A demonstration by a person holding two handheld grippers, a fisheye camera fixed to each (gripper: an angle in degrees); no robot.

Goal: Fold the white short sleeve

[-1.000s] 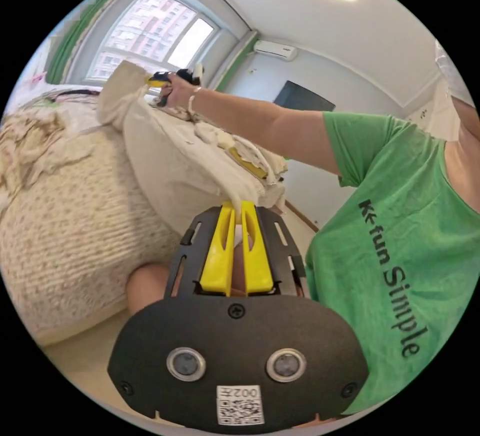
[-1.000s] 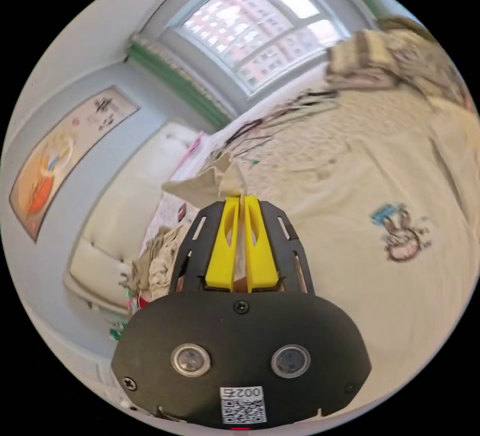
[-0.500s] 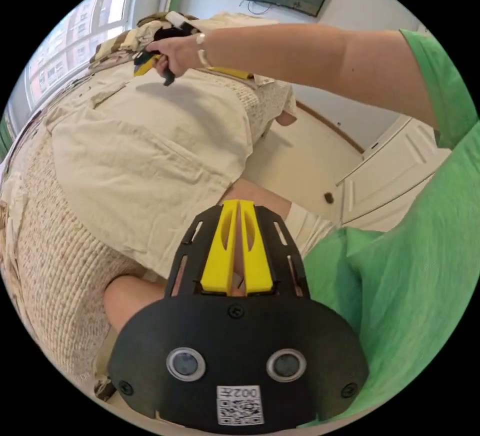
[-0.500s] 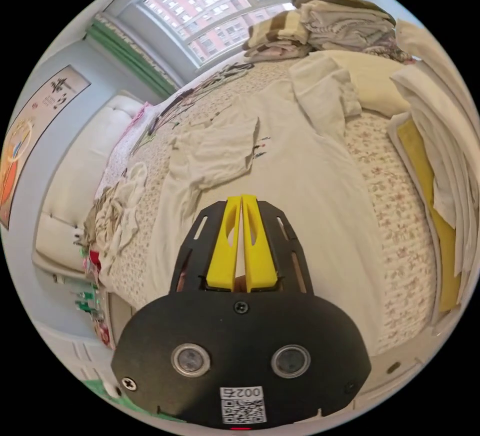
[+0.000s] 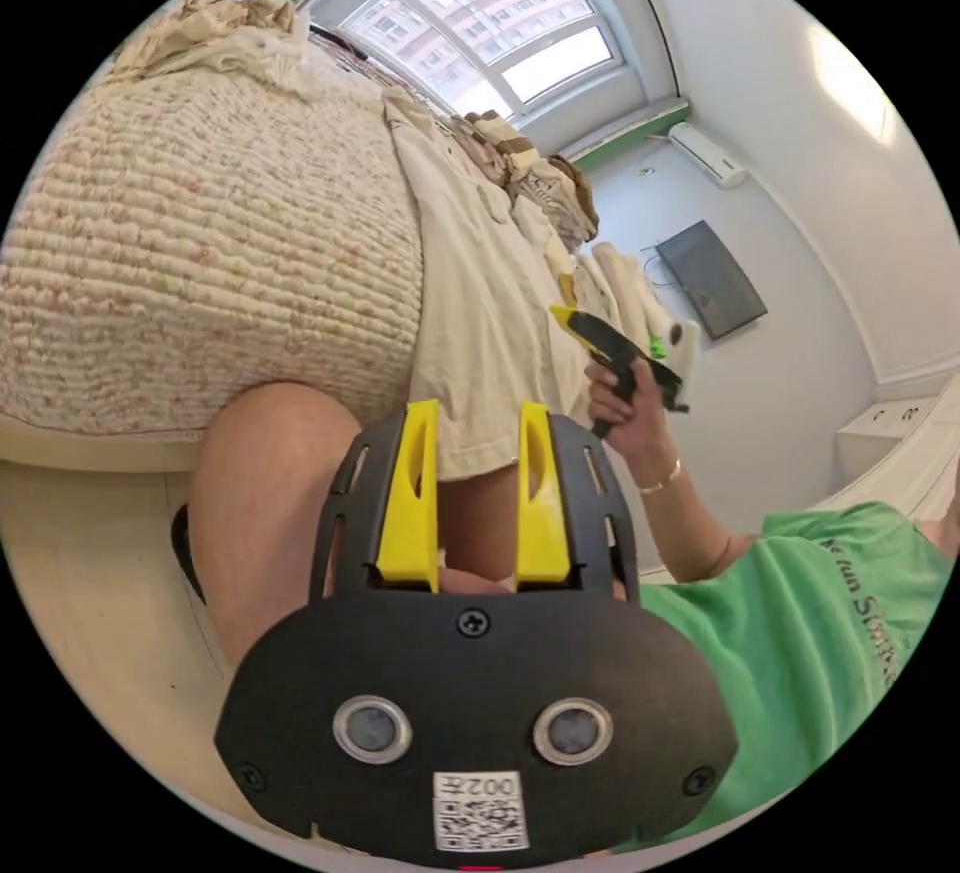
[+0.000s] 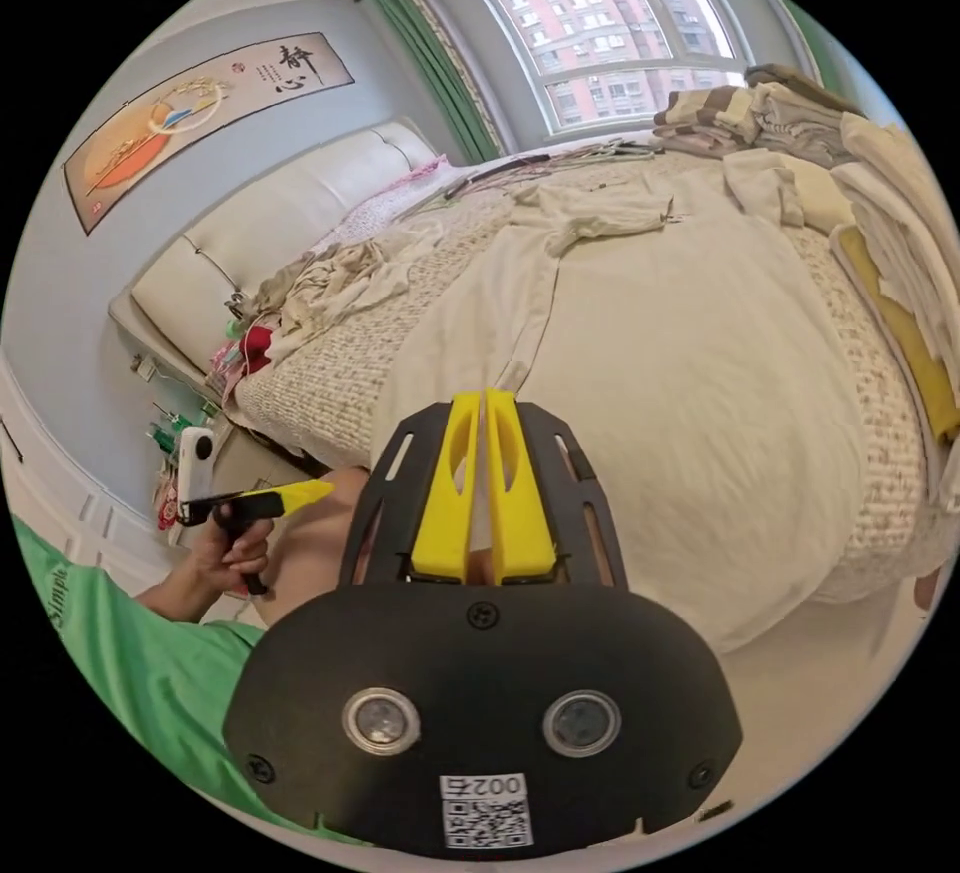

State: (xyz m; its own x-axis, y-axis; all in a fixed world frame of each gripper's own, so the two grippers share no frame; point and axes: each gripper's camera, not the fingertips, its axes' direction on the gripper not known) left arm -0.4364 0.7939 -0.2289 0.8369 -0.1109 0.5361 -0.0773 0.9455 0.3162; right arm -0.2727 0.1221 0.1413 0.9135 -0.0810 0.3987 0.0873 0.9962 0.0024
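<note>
My left tongs gape, empty; right tongs closed on nothing. The shirt lies spread on the bed: light, limp, best pinched at its hem corners.

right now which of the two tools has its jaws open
The left tool: its yellow jaws stand apart near the white shirt's hem. The right tool has its jaws together.

The white short sleeve is soft matt cloth; the bedspread rough, knobbly quilting; the headboard smooth and padded.
</note>
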